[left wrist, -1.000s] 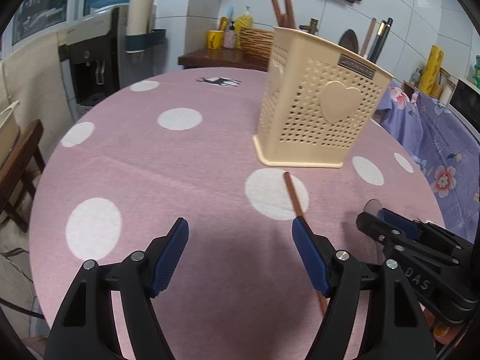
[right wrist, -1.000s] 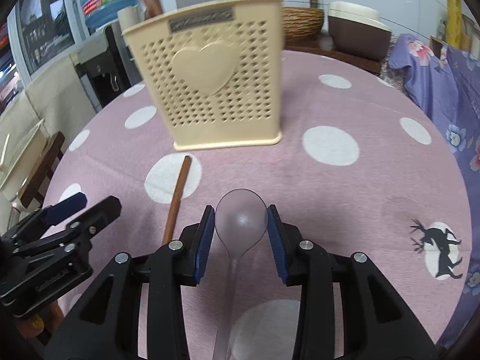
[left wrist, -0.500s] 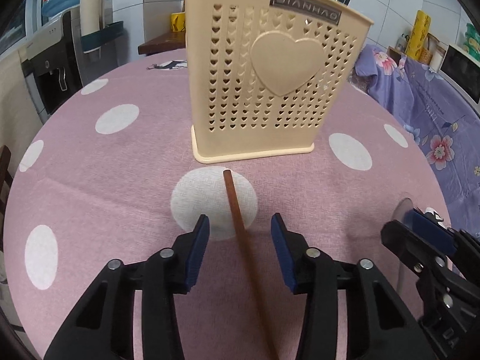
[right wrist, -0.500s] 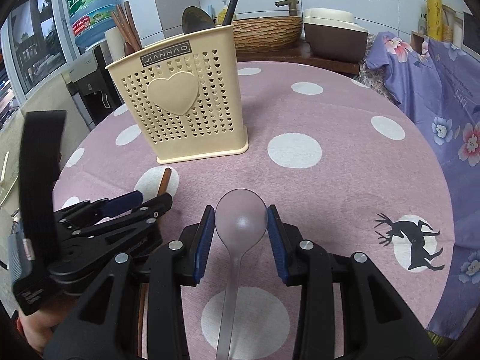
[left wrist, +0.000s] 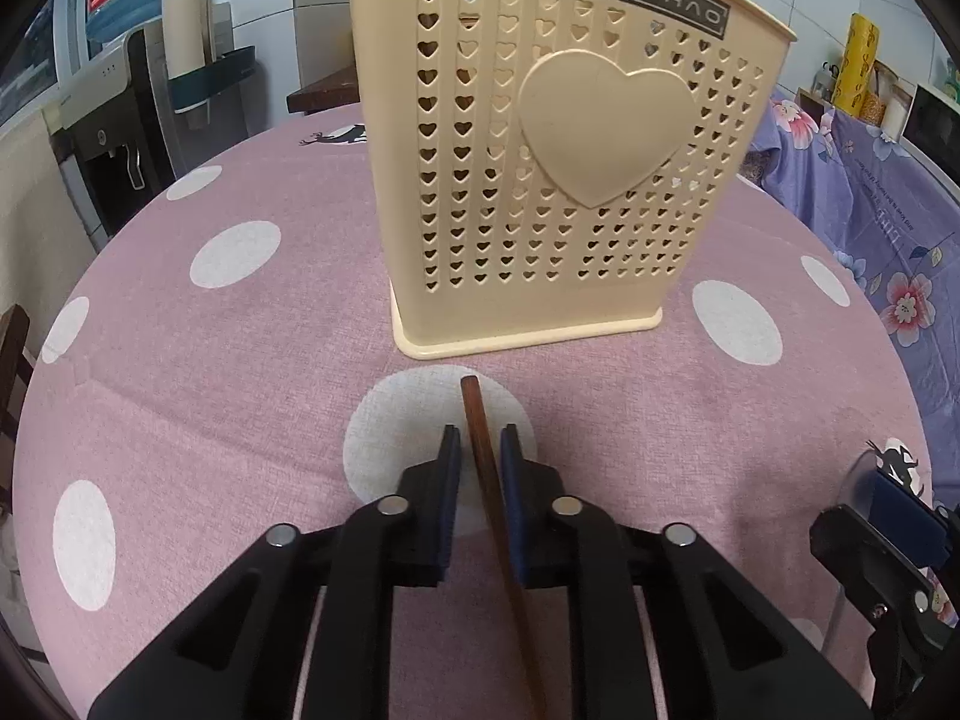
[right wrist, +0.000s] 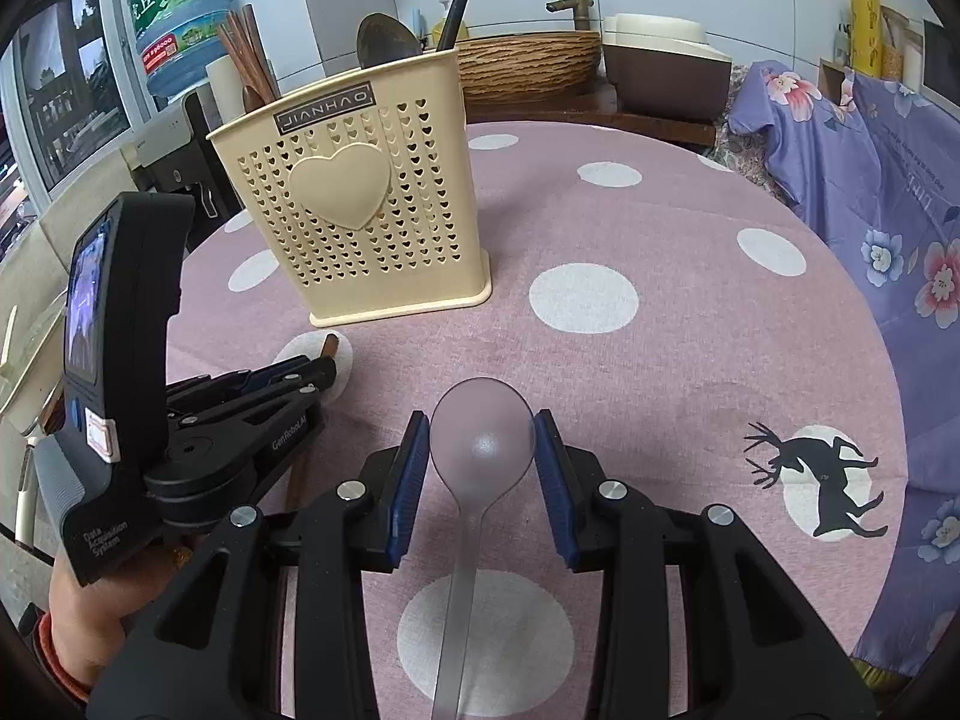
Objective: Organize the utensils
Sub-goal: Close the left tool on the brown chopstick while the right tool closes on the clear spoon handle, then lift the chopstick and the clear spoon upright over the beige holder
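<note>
Pink polka-dot cloth (left wrist: 252, 396) covers the round table. Nearest, the left gripper (left wrist: 481, 450) has its blue pads narrowed around a brown chopstick (left wrist: 480, 438) lying on a white dot; whether they actually pinch it cannot be told. The right gripper (right wrist: 482, 441) clamps the bowl of a translucent spoon (right wrist: 482, 438). Farther back stands the cream utensil holder (right wrist: 360, 222), upright, with chopsticks and a ladle inside. Behind it, a water dispenser (left wrist: 120, 138) stands at far left.
</note>
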The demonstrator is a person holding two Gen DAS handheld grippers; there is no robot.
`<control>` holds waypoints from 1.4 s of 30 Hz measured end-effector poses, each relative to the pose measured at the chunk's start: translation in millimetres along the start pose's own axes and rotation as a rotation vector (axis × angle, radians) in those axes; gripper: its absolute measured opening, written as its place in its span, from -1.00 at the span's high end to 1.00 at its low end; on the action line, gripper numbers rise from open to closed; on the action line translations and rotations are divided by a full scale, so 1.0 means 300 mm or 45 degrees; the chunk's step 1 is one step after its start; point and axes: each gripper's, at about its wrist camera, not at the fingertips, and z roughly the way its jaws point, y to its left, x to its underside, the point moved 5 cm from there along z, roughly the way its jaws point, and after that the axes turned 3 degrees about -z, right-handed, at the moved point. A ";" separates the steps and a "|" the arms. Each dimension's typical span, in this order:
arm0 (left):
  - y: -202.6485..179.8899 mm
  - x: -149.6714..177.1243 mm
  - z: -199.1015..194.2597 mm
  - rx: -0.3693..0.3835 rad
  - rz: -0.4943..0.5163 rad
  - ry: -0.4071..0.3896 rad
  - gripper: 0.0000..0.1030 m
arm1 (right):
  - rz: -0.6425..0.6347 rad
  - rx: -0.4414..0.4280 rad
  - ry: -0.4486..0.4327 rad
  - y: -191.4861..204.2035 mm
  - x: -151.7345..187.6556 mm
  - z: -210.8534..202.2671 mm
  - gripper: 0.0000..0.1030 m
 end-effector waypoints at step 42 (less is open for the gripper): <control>0.073 -0.154 -0.541 0.254 -0.108 -0.490 0.85 | -0.116 -0.206 -0.217 0.088 -0.164 -0.265 0.30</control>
